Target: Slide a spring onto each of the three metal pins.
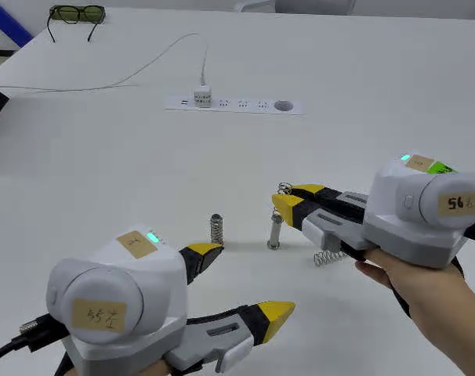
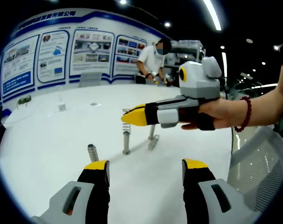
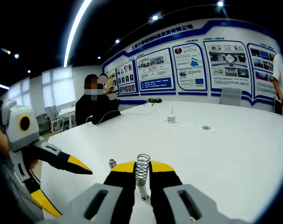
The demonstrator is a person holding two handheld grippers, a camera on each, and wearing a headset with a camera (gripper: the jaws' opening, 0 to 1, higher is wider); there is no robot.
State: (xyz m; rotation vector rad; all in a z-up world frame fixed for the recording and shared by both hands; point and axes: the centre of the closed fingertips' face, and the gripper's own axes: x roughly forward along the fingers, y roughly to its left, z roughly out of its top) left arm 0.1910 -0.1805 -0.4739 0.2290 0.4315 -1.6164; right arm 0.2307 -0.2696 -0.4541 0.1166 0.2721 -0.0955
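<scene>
My left gripper [image 1: 239,280] is nearest, by the desk's [image 1: 104,172] near edge, jaws wide apart and empty. Right gripper [image 1: 288,197] is pinched on a spring [image 3: 142,169] at mid-coils, right over a bare pin [image 1: 275,232] mid-desk. I'd expect the spring to be light, squashy and prone to ping out, so grip gently and keep it coaxial. Loose spring [image 1: 328,257] lies beside it, toward the right edge. Neighbouring pin [image 1: 216,229] is already sprung.
</scene>
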